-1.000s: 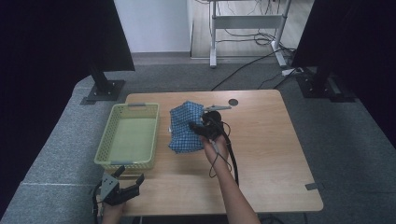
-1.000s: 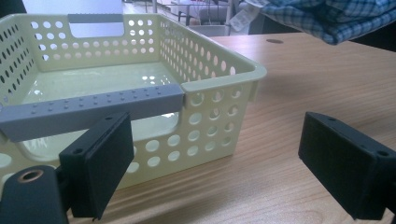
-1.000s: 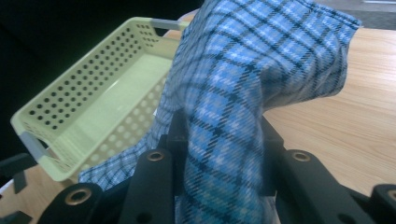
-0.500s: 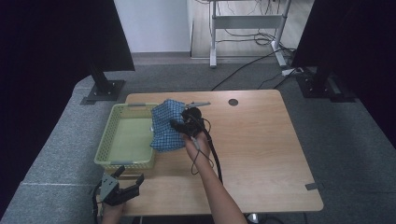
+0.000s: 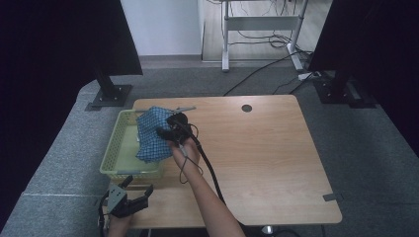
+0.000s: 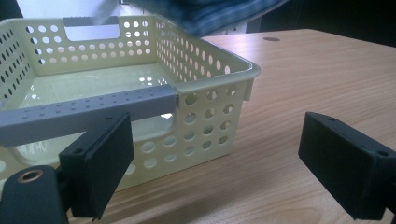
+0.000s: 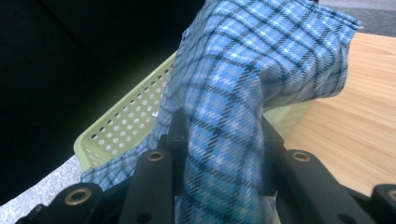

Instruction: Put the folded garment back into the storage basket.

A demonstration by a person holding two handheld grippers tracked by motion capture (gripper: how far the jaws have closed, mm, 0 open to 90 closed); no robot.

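cloth: a blue checked fabric cloth (image 5: 150,134) is held up over the right-hand rim of the basket, draped down toward its inside; seen bunched between the pads in the right gripper view (image 7: 243,116)

basket: a pale yellow-green perforated plastic basket (image 5: 112,160) with grey handle bars is sat on the left part of the light wooden table (image 5: 257,148); nothing can be made out lying on its floor in the left gripper view (image 6: 210,70)

right gripper (image 5: 170,129): its fingers are clamped shut on a fold of the cloth, so it's properly pinched, not just hooked

left gripper (image 5: 129,197): parked near the table's front edge just outside the basket's near corner, fingers spread wide with nothing between them

step in hand (best guess): the cloth is being carried over to be dropped in the basket

how it's done well: the cloth should be brought over the middle of the basket, not the rim, and lowered until the hanging part is bunched on the floor before the pinch is let go. Otherwise a corner is probably left hanging over the wall.

watch out: the basket looks light, so it could get nudged if the rim is snagged.
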